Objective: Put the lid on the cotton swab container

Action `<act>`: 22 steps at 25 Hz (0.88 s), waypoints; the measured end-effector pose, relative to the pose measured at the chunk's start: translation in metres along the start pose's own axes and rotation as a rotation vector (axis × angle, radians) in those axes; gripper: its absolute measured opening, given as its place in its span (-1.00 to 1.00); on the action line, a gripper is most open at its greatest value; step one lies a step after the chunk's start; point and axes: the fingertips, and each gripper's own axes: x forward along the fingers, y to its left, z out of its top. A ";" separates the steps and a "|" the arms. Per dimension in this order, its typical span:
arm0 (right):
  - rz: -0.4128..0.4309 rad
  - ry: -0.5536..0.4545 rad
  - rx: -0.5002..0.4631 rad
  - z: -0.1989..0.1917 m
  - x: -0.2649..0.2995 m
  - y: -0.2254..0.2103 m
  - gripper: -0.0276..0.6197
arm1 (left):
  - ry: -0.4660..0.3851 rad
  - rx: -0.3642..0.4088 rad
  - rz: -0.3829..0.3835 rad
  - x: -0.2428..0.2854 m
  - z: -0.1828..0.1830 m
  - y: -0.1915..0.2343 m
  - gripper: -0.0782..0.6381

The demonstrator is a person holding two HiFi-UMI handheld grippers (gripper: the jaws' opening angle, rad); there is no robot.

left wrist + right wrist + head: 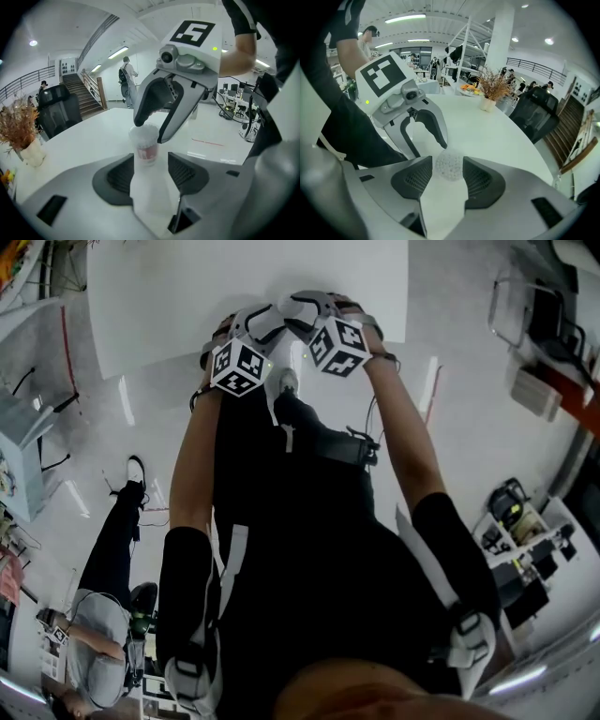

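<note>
While our left gripper [151, 161] pinches the container [146, 149], our right gripper [448, 168] pinches its lid [449, 164]. We judge both light, slick plastic, best gripped by the sides.

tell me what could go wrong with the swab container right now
The cotton swab container is tall and narrow, and the right gripper hangs close over its top: a sideways nudge could tip it. The swab heads show from above and I cannot tell whether a lid is seated, so it may end up loose.
</note>
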 end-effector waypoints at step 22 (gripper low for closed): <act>-0.365 -0.584 0.708 0.031 -0.221 -0.007 -0.66 | -0.435 -0.413 0.481 -0.228 0.145 -0.044 -0.63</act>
